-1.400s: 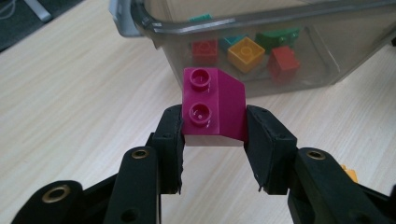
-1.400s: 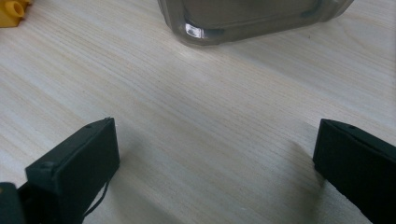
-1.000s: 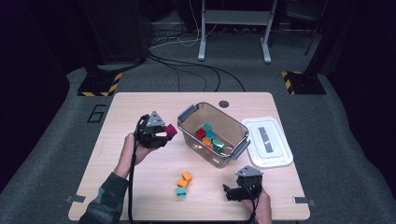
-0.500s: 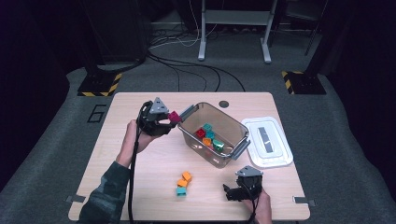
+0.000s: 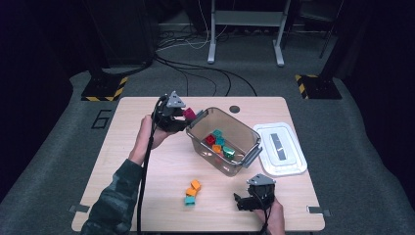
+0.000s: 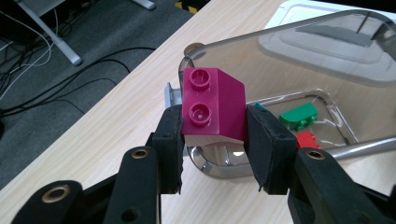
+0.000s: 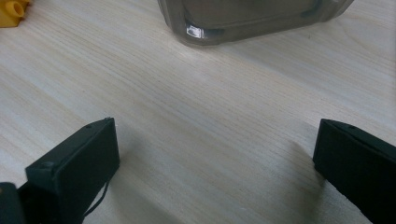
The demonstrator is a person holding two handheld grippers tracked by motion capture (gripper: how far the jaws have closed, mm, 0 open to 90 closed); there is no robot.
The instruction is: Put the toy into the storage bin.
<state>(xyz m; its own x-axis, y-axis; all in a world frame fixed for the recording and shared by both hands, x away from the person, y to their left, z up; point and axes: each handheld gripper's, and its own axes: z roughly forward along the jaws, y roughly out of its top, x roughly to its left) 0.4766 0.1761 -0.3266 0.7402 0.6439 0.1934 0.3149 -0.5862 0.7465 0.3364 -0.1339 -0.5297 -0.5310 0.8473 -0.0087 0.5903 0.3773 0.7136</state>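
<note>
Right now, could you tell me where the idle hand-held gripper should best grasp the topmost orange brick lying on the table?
Probably across two opposite flat sides of the orange brick, coming straight down from above. It sits at the far end of the small cluster, so its outer faces look free. The open right hand-held gripper is nearest.

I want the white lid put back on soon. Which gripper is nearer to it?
Right. The right gripper rests on the table just below the white lid; the left gripper is beyond the clear bin, holding a magenta brick.

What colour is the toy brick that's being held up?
Magenta plastic toy brick; it shows best in the left gripper view.
</note>
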